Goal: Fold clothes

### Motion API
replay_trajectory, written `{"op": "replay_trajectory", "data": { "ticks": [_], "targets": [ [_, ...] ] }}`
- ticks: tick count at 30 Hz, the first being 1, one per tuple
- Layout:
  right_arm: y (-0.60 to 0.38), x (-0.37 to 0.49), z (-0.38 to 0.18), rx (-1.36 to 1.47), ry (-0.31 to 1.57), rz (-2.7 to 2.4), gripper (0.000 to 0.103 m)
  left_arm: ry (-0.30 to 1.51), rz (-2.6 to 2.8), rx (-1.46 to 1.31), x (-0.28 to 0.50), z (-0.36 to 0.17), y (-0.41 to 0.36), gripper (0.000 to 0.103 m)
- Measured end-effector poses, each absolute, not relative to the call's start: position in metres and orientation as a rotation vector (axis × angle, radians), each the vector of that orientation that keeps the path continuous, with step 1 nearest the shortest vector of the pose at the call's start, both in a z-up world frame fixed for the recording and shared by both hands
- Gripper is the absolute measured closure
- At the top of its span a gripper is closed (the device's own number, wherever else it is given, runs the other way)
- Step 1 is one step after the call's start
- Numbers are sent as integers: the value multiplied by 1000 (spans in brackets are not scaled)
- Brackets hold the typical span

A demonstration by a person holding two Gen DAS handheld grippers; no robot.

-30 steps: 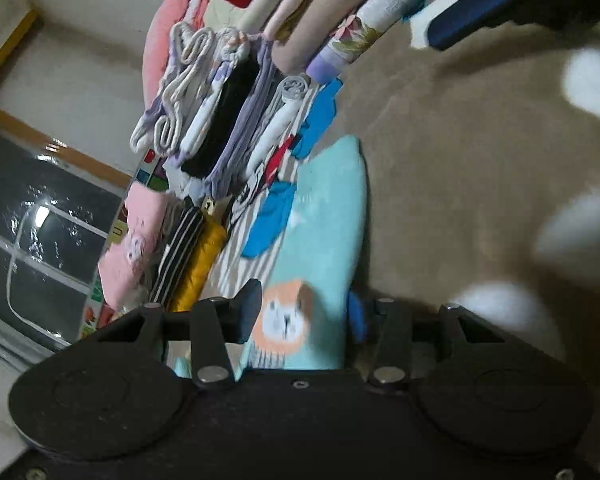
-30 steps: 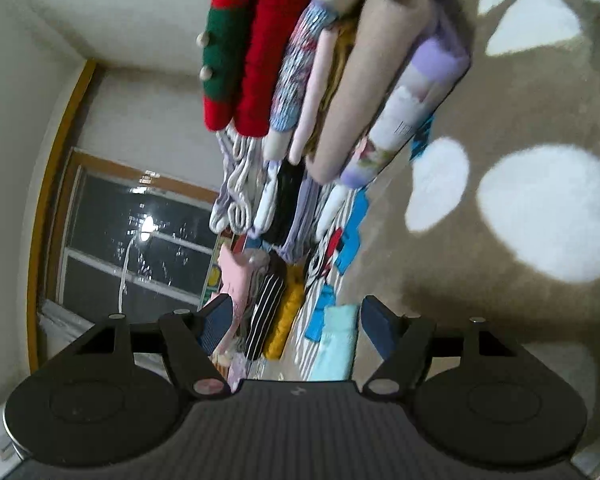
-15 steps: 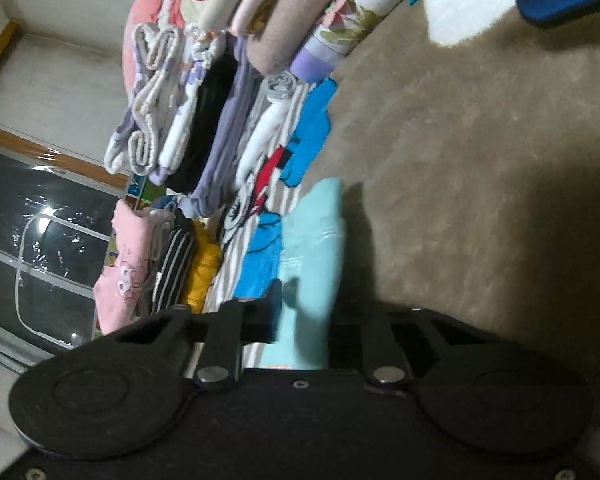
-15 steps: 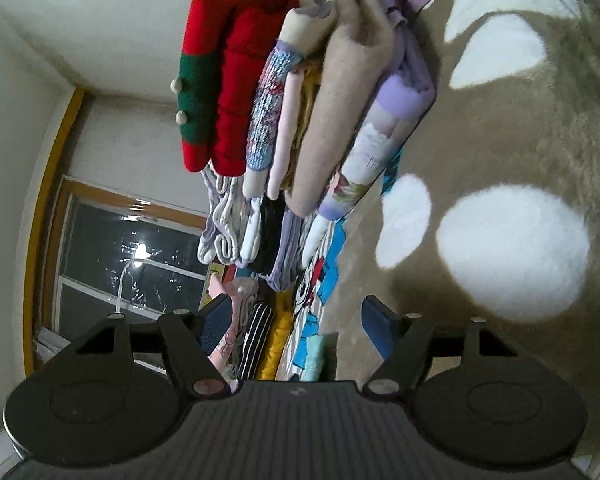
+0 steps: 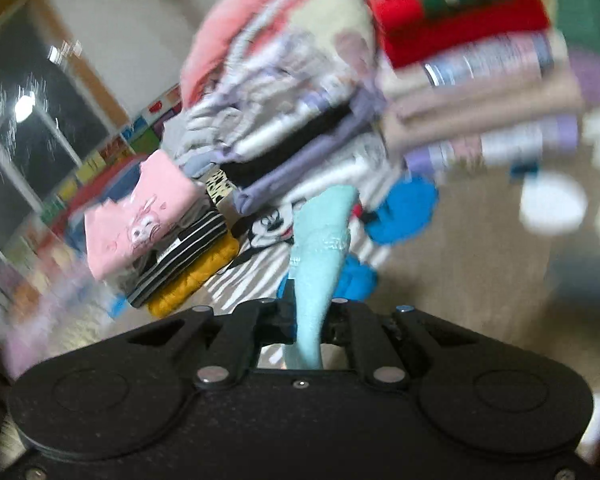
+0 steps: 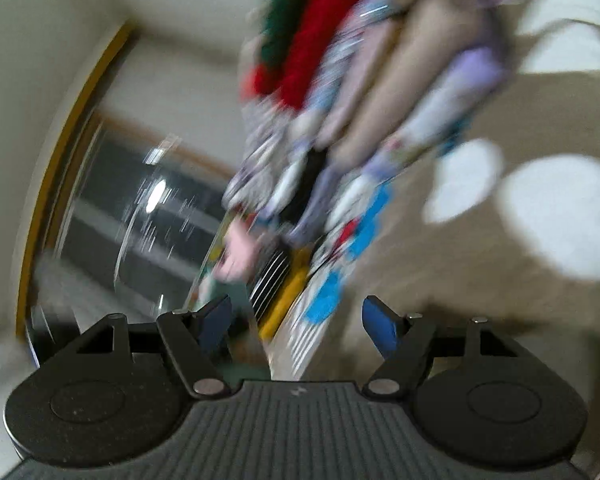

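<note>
Cloth first: the left gripper (image 5: 308, 320) has its jaws pinched tight on a light teal garment (image 5: 320, 248), which runs as a bunched strip away from the fingers toward the striped shirt (image 5: 260, 276) spread on the carpet (image 5: 480, 248). Looks like the pickup stage of a fold, with nothing laid flat yet.

The right gripper (image 6: 296, 320) has its fingers wide and nothing between them; in its own blurry view it points across the room at the stacks.

To do this step well, the garment probably wants to come fully clear of the striped shirt, then the free gripper should take a second edge or corner so the cloth can be spread instead of dangling in a rope. Grabbing too near the first pinch would likely leave it bunched.

Stuff around: a low pile (image 5: 156, 232) with a pink bunny top over striped and mustard pieces sits just left of the shirt. Behind it is a taller stack (image 5: 292, 120) of pale and purple folds, and beside that another stack (image 5: 480, 68) with red, green and beige. A swinging garment could catch the low pile. Open carpet on the right seems the safer place to lay it. Both views are smeared, so finer detail can't be told.
</note>
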State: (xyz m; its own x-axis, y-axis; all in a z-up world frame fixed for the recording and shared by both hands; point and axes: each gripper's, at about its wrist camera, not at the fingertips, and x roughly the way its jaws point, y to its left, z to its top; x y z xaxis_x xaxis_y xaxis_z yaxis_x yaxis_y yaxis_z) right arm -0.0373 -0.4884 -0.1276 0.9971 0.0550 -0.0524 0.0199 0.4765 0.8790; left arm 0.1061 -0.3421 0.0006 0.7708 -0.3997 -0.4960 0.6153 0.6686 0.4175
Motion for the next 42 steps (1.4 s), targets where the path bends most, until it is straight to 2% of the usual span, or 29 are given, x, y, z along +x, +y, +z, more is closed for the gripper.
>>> {"op": "replay_trajectory", "data": {
  "ticks": [7, 12, 21, 27, 32, 42],
  "targets": [
    [-372, -9, -78, 592, 227, 326, 30, 388, -634, 339, 119, 64, -257, 101],
    [-303, 9, -77, 398, 351, 402, 31, 363, -571, 262, 122, 84, -214, 101],
    [-241, 27, -92, 256, 475, 379, 31, 347, -500, 136, 131, 96, -148, 101],
    [-209, 26, -102, 139, 508, 335, 39, 332, -478, 56, 131, 102, -109, 101],
    [-194, 20, -104, 64, 488, 311, 54, 314, -451, 19, 130, 102, -81, 101],
    [-187, 13, -105, -8, 462, 279, 57, 319, -355, -134, 130, 79, -2, 101]
  ]
}}
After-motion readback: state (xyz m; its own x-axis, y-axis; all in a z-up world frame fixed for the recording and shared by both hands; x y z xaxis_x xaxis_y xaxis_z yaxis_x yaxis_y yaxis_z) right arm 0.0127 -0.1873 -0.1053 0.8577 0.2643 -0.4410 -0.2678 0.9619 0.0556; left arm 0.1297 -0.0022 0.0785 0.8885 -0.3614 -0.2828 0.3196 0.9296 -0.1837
